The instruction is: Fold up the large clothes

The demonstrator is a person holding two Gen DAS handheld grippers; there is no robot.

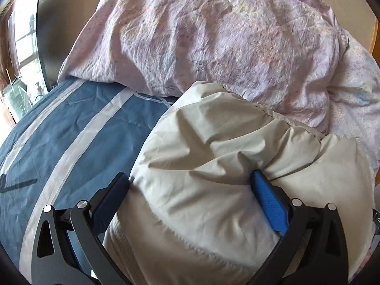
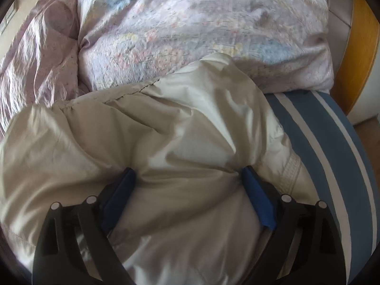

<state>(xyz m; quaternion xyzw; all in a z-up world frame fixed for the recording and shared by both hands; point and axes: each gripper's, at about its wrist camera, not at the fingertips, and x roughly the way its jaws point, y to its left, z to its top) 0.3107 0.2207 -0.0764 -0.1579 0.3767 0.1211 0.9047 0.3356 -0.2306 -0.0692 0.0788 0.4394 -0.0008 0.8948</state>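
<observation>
Bed: blue sheet with white stripes, pink floral quilt.
Left gripper: I clamp puffy cream padded jacket.
Right gripper: wide jaws squeeze jacket.
Writing: none legible.

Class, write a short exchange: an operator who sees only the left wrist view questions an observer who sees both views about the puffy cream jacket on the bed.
Operator: Is the right gripper on the jacket too?
Observer: Yes. The right gripper straddles a bulge of the cream jacket, and the fabric puckers against both fingers.
Operator: What lies past that gripper's outer side?
Observer: A stitched white band of the jacket, then bare blue striped sheet.
</observation>
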